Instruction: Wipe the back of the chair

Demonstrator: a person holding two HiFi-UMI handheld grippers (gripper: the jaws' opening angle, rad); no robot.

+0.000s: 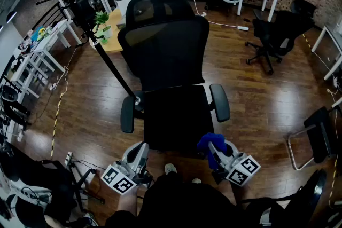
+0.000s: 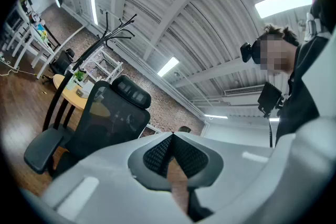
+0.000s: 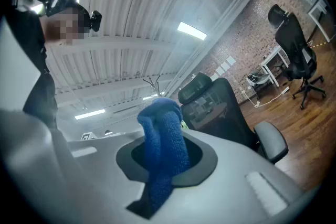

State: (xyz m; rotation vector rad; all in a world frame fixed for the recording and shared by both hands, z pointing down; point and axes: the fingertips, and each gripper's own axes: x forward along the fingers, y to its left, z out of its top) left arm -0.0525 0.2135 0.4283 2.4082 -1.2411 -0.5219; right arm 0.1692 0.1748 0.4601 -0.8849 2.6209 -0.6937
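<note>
Right gripper (image 1: 215, 151): jaws clamped on a blue cloth (image 3: 163, 147), a bunched fold standing up past the tips. Tilted upward, toward the ceiling.

Left gripper (image 1: 140, 151): jaws closed tip to tip, nothing between them.

Both sit low at the near edge of the seat (image 1: 173, 117), one by each front corner, about equally far from the work.

Chair back (image 1: 165, 45): straight ahead, beyond the seat, between the armrests (image 1: 220, 102). Mesh panel upright, long axis vertical, headrest (image 1: 155, 6) on top, front face toward me.

Judgement: cloth hand must reach forward, up and slightly left across the seat.
</note>
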